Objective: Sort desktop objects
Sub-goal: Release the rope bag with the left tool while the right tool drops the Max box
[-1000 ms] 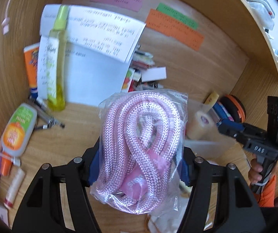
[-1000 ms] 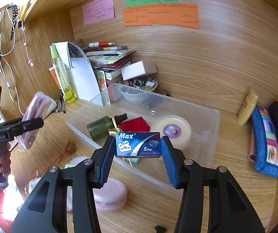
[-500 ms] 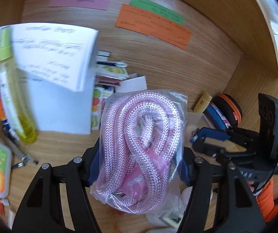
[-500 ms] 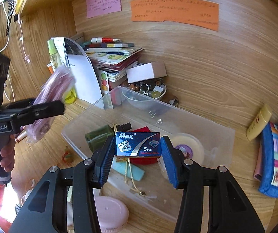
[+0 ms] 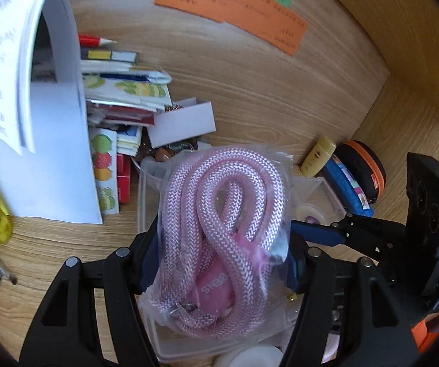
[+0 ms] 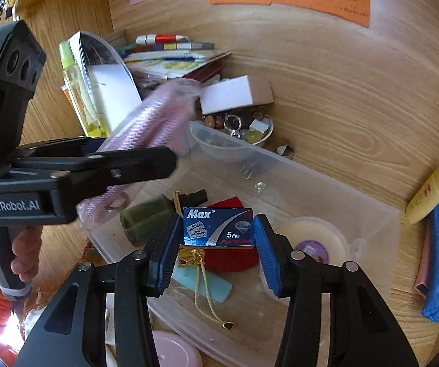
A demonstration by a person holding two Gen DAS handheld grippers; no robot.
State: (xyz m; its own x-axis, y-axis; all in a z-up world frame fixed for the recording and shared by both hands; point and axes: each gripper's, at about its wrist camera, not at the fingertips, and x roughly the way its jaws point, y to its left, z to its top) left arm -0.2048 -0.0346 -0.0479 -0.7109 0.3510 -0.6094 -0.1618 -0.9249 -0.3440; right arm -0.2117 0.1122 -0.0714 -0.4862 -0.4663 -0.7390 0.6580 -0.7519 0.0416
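The clear bin point(image 6: 357, 202) is open-topped, crowded by tape roll point(image 6: 311, 241) and green bottle point(image 6: 146, 217).

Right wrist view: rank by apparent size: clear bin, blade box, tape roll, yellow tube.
1. clear bin
2. tape roll and blade box: look alike; the box sits nearer the camera in the right gripper, so unsure
3. yellow tube

The bagged pink rope point(image 5: 222, 238) hides most of the clear bin point(image 5: 149, 183); in the right wrist view the rope is motion-blurred.
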